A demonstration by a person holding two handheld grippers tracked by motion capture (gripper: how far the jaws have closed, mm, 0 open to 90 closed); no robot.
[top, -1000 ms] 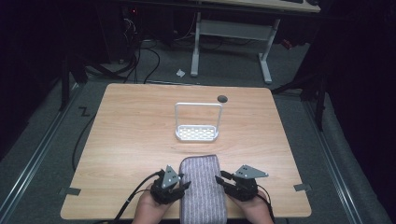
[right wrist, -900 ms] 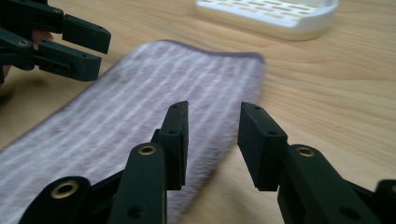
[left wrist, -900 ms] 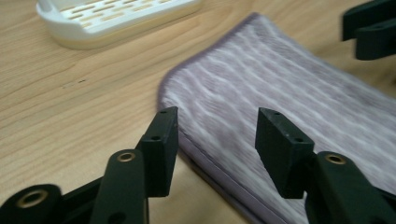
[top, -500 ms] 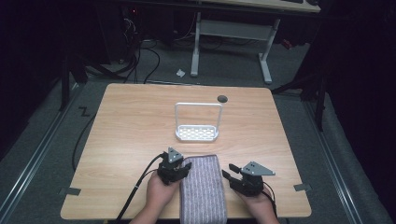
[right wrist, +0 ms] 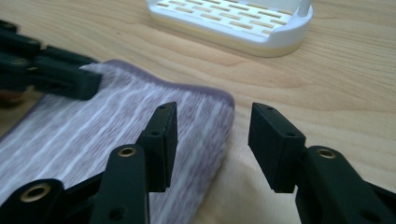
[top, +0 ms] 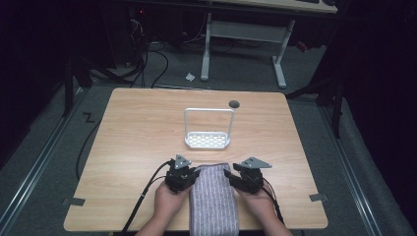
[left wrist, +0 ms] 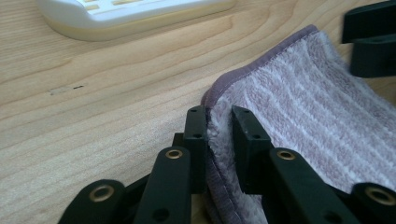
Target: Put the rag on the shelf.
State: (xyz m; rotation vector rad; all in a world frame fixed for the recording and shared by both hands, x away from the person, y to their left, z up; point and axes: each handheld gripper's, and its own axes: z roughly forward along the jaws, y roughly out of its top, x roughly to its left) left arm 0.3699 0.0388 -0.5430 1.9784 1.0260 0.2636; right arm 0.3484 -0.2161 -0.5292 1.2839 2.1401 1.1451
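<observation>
A folded purple-and-white striped towel (top: 214, 199) lies on the wooden bench (top: 133, 137) at the 6 o'clock edge, its long axis running toward 12 o'clock and its near end reaching the bench's rim. The left gripper (left wrist: 219, 126) sits at the towel's 9 o'clock side by the far corner, its fingers (left wrist: 195, 140) pinching the towel's hemmed edge, with pile bulging between them. The right gripper (right wrist: 212, 140) sits at the towel's 3 o'clock side, its fingers (right wrist: 161, 140) spread: one rests over the striped pile, the other stands off the towel above bare wood, and the folded edge lies between them ungripped. At 12 o'clock from the towel, near it but apart, stands a white slotted tray with an upright hoop handle (top: 207, 140). A small dark round disc (top: 234, 103) lies further toward 12 o'clock, near the far edge.
</observation>
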